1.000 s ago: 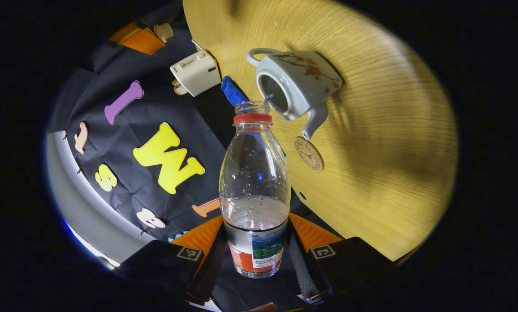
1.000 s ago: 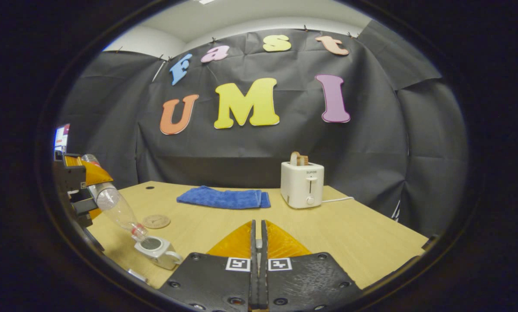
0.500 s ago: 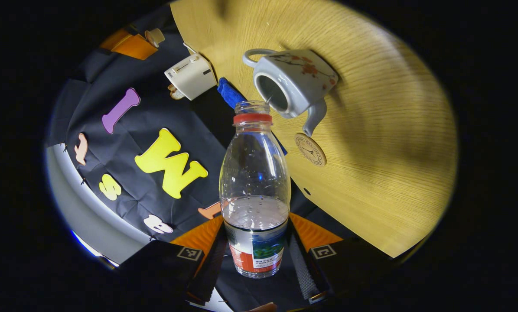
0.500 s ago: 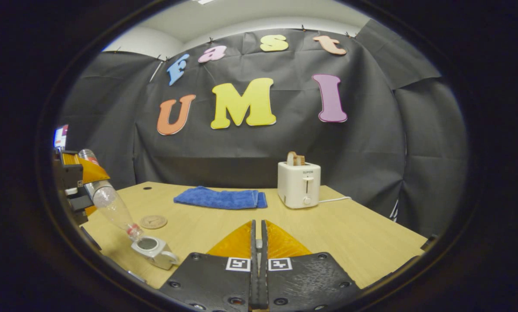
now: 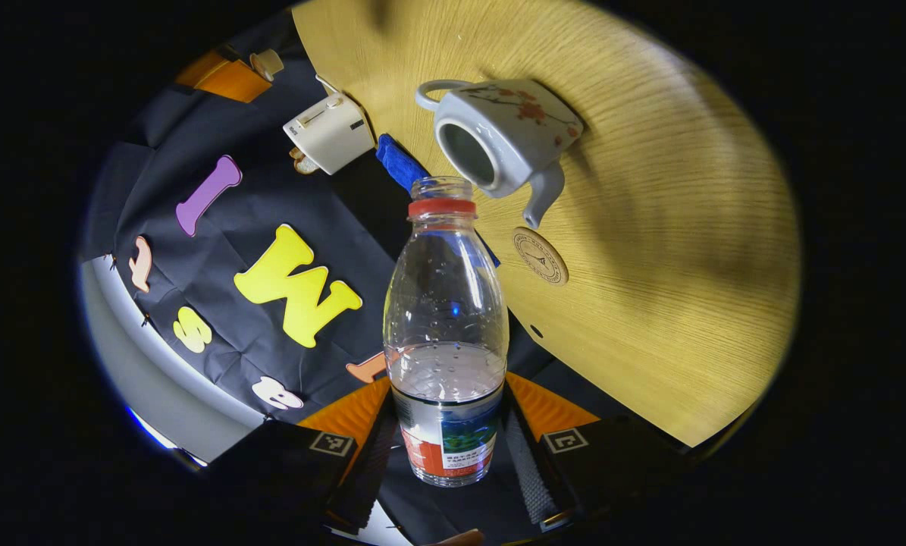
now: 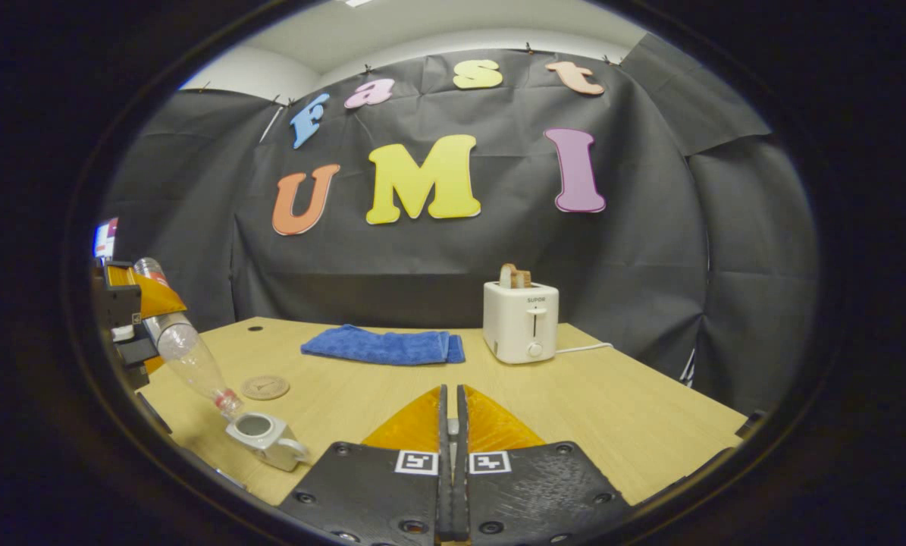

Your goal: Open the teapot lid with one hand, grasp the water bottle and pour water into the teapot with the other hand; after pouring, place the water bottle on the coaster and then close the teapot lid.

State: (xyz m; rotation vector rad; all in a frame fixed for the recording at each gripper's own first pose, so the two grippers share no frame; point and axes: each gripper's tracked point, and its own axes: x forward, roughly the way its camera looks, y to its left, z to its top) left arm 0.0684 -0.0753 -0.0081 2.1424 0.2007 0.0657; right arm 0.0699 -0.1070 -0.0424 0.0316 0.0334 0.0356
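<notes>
Left gripper view: the left gripper [image 5: 446, 447] has both fingers pressed against the labelled lower body of the clear plastic water bottle with a red neck ring [image 5: 446, 334], which is tipped mouth-first toward the open top of the white ceramic teapot with red blossom print [image 5: 507, 136] on the light wooden worktop [image 5: 650, 227]. Water remains in the bottle (pooled near the fingers), so the pour appears incomplete. To do it well, keep the mouth centred over the opening and increase tilt gradually to avoid splashing. The round cork coaster [image 5: 540, 256] lies just beside the spout, ready for set-down. In the right gripper view, the right gripper [image 6: 450, 455] has its fingers closed together; whether they hold the lid cannot be told.
</notes>
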